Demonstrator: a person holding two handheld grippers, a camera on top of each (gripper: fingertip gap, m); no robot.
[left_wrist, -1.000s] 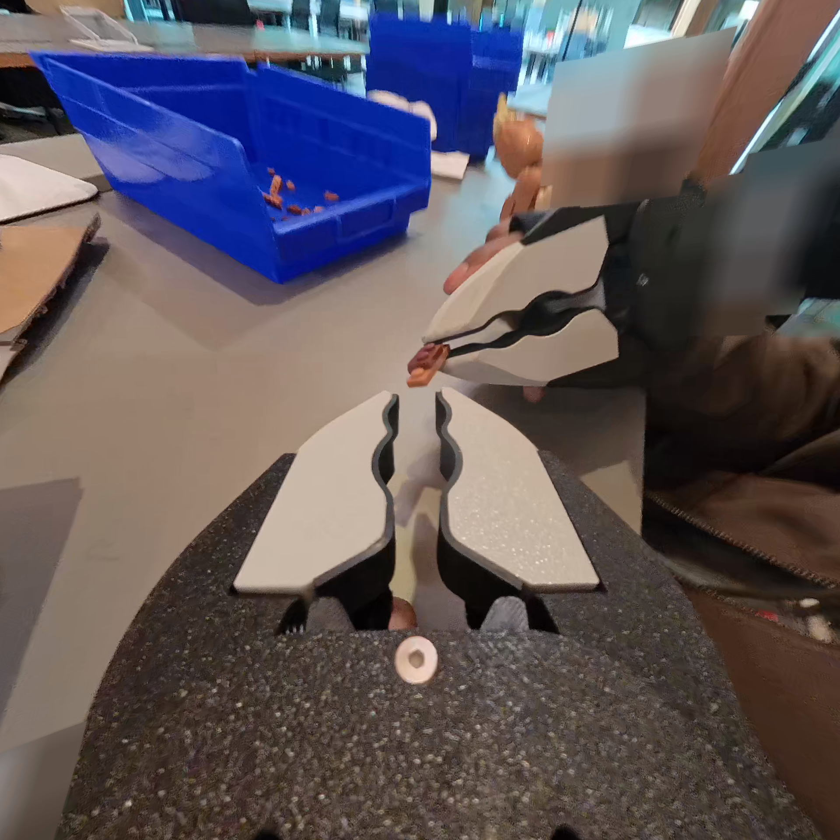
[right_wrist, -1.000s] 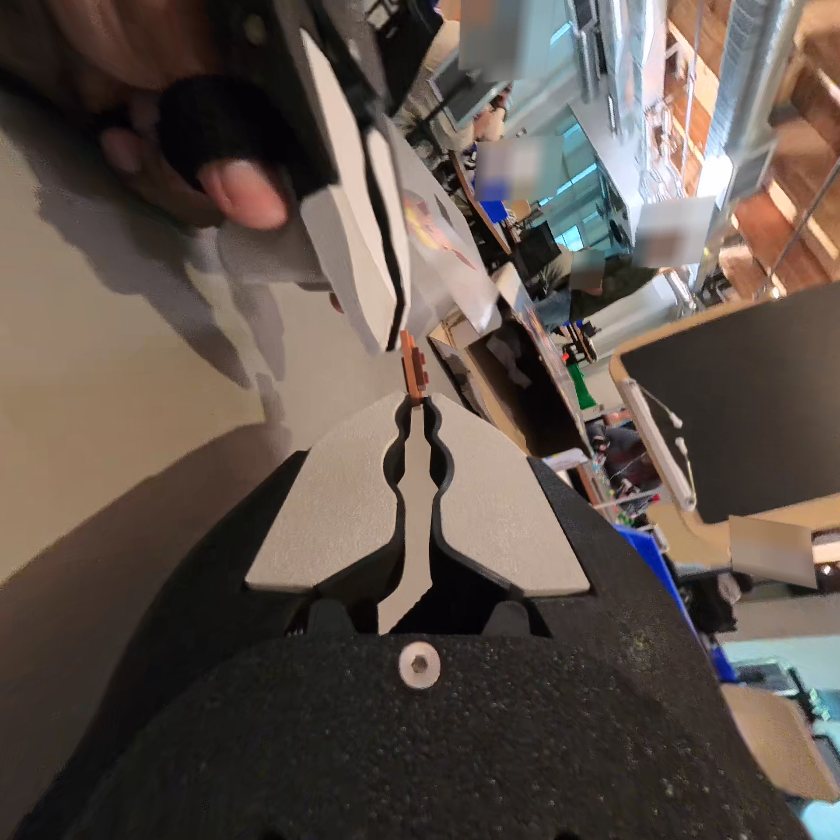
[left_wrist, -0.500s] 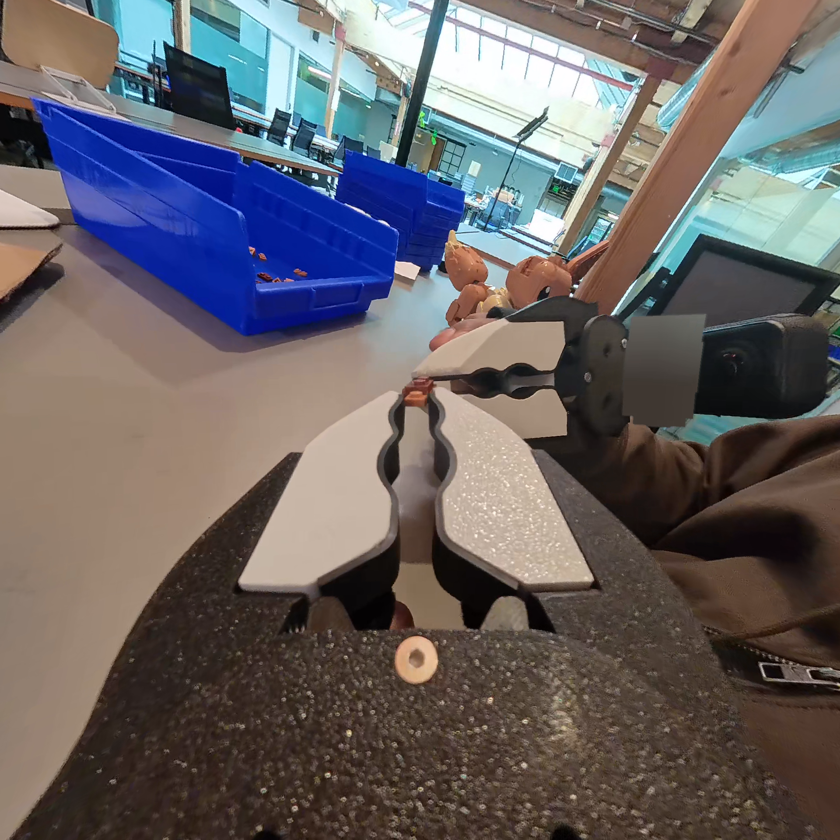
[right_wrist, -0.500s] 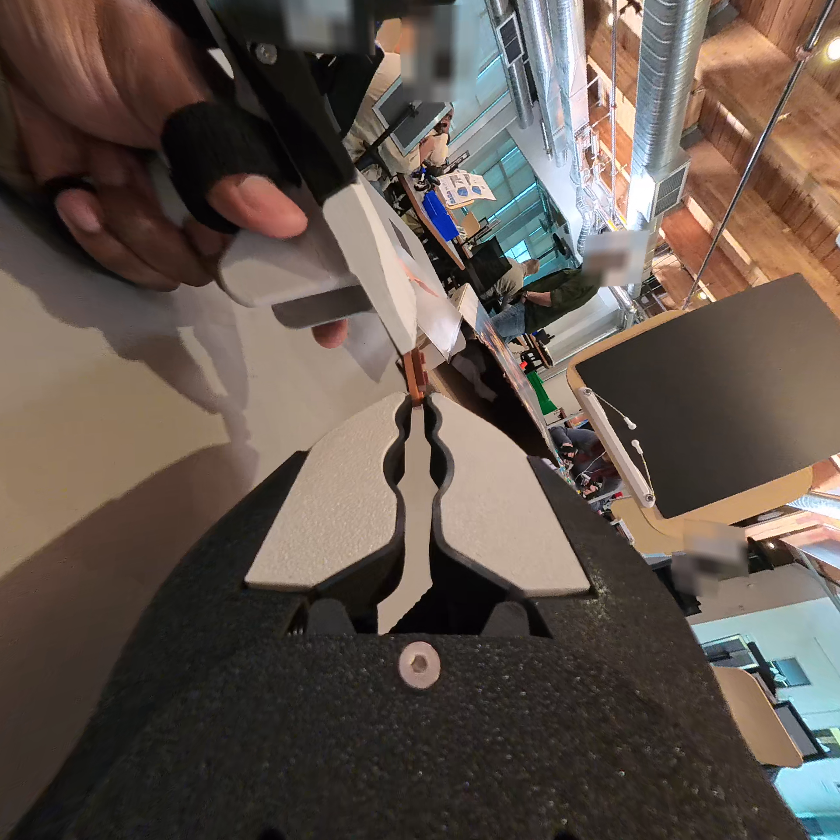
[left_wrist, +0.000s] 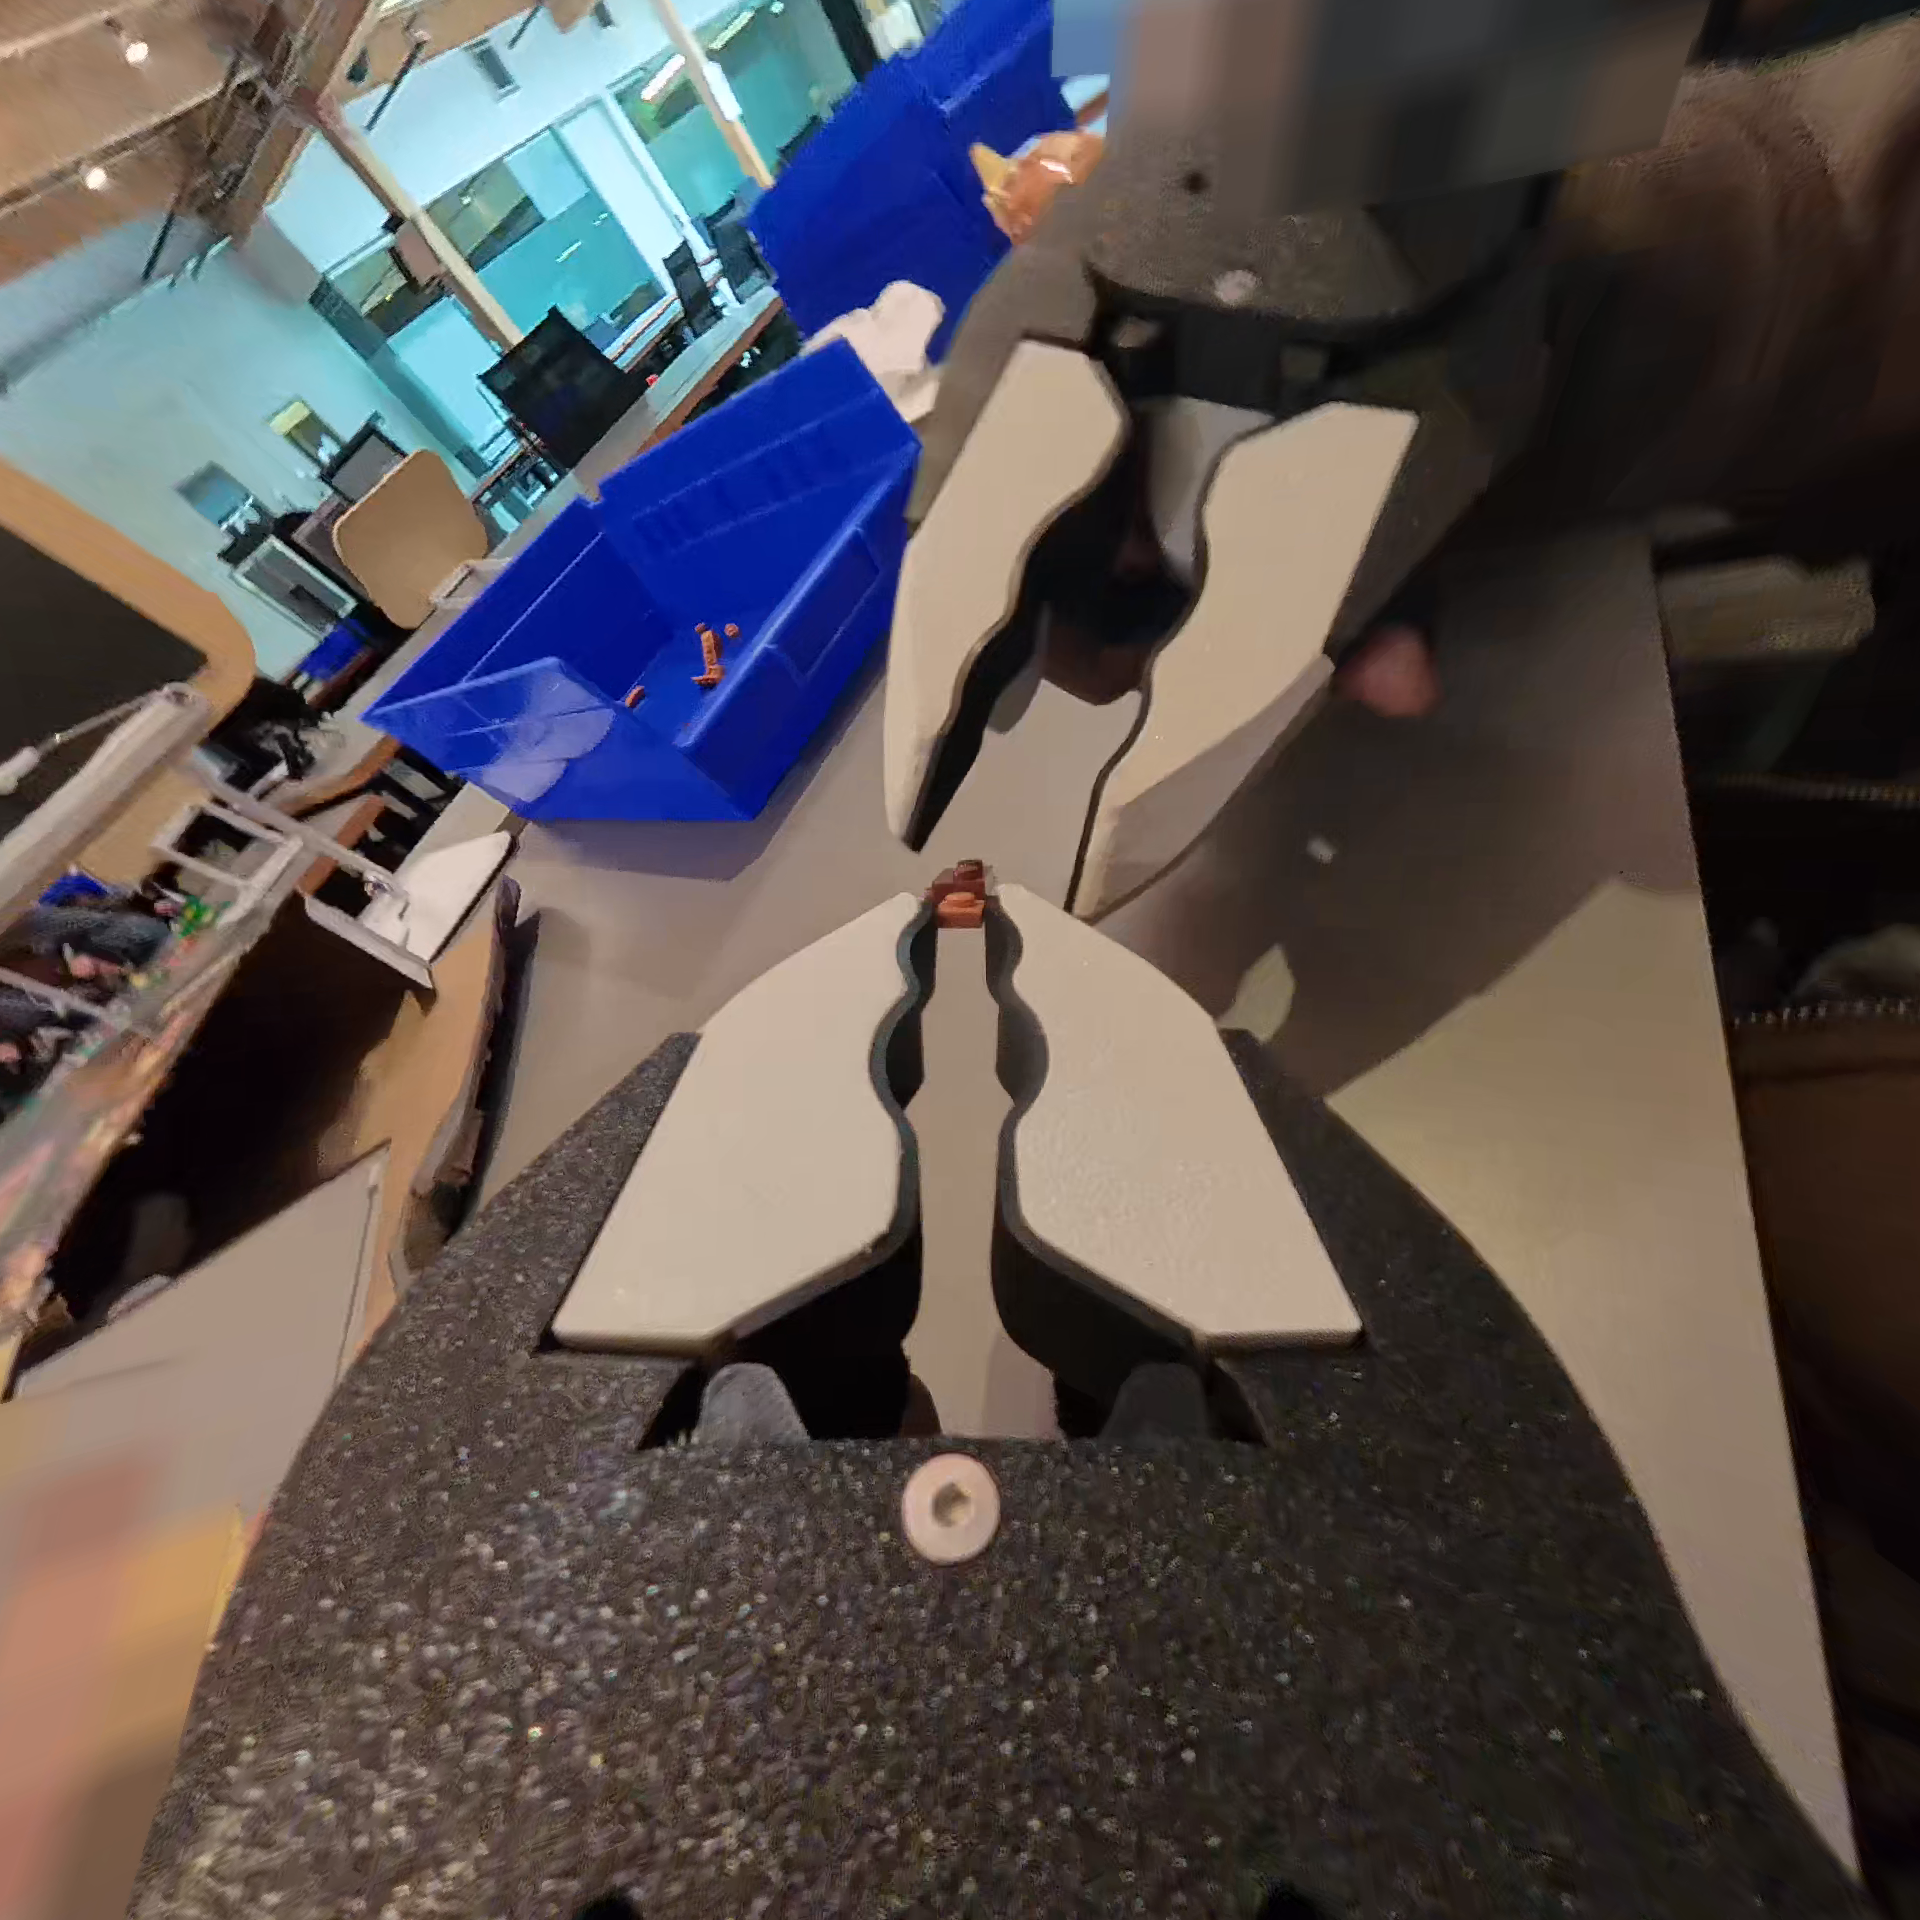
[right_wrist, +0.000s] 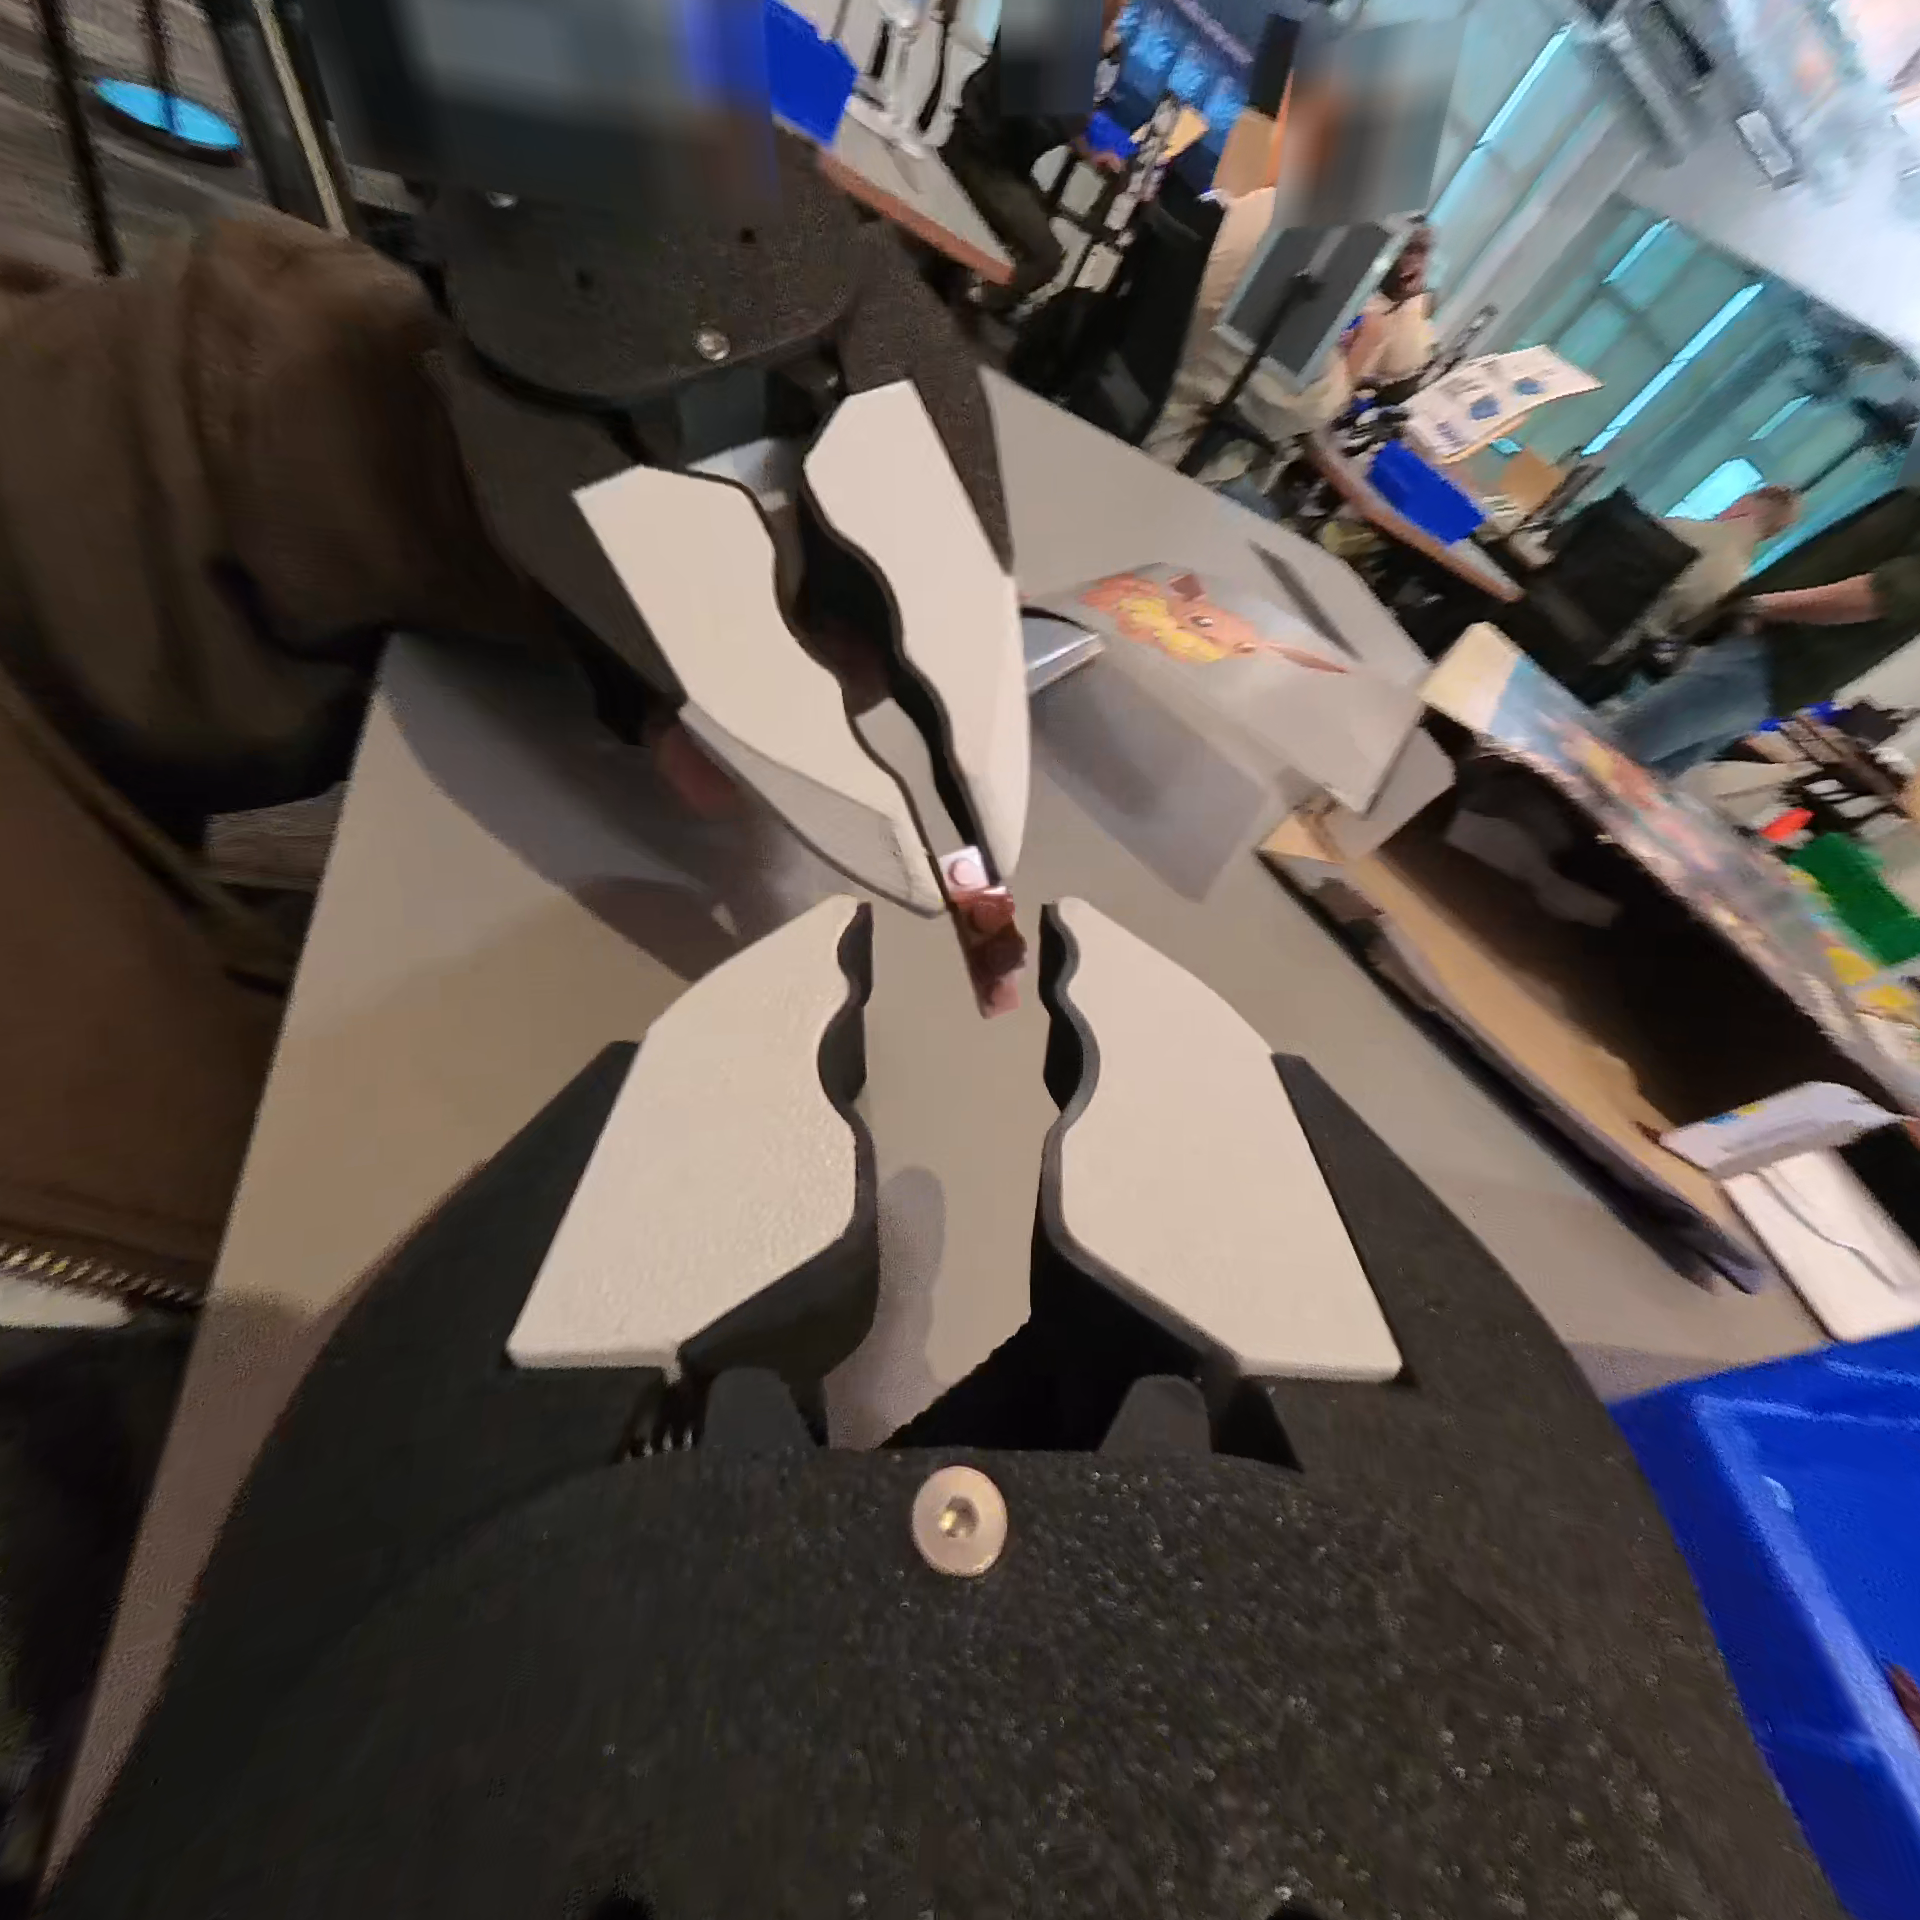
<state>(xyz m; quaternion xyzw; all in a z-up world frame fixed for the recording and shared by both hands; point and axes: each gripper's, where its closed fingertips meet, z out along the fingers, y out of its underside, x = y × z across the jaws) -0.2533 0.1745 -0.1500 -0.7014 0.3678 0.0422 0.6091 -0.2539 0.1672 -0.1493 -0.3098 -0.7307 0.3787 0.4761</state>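
Close together over the grey table, left gripper pinching small brown brick piece at its fingertips, right gripper spread wide around the piece, untouching, blue bin well behind

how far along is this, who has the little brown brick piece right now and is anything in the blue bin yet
Done: a few small brown pieces already lie in the blue bin. In hand: the left gripper pinches the brown brick piece at its tips, while the right gripper stands open around it, not touching. Left: that piece is not in the bin.
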